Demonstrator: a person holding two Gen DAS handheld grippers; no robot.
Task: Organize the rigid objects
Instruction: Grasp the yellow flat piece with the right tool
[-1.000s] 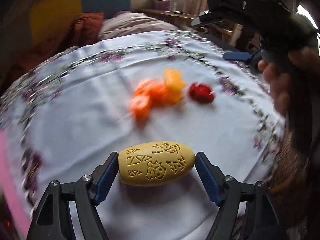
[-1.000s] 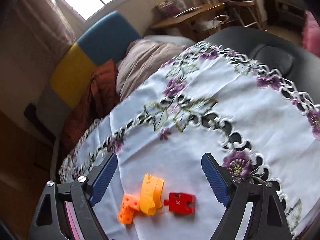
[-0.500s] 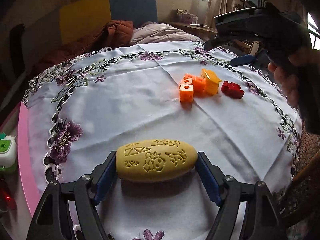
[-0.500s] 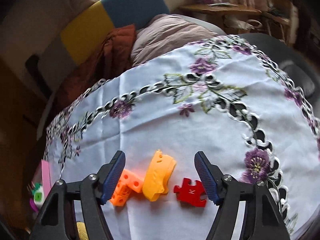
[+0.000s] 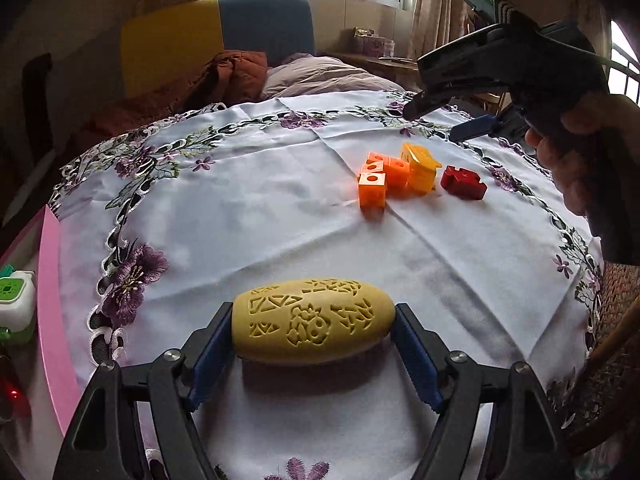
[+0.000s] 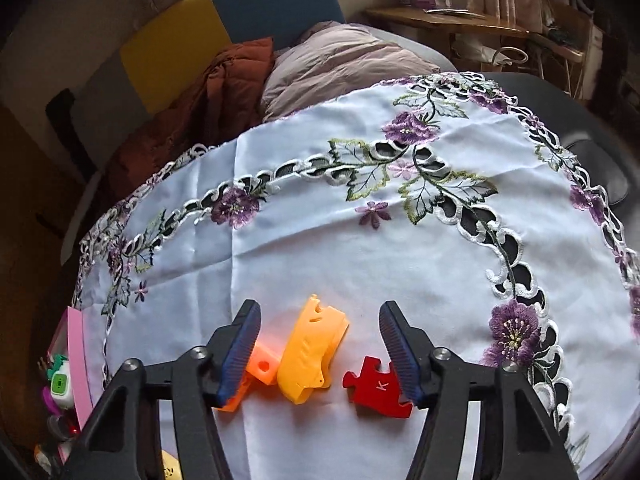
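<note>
My left gripper (image 5: 313, 314) is shut on a yellow carved oval (image 5: 312, 332); its blue pads press on both ends, just above the white tablecloth (image 5: 240, 208). Farther back lie orange cube blocks (image 5: 376, 184), a yellow-orange piece (image 5: 420, 168) and a red puzzle piece (image 5: 464, 182). My right gripper (image 6: 319, 308) hovers over them, its jaws closing. The yellow-orange piece (image 6: 310, 354) lies between them untouched. The orange blocks (image 6: 262, 368) sit by the left finger and the red puzzle piece (image 6: 378, 386) by the right one. A hand (image 5: 576, 168) grips its handle.
A pink tray edge (image 5: 52, 320) and a green-white toy (image 5: 14, 296) lie at the table's left rim. Beyond the far edge stands a sofa with a rust blanket (image 5: 236, 76) and a mauve cushion (image 6: 344, 64). A wicker chair (image 5: 616, 320) is at the right.
My right gripper's jaws have narrowed, and it has rolled and come in over the three pieces. My left gripper has shifted across the table with the yellow oval still in it.
</note>
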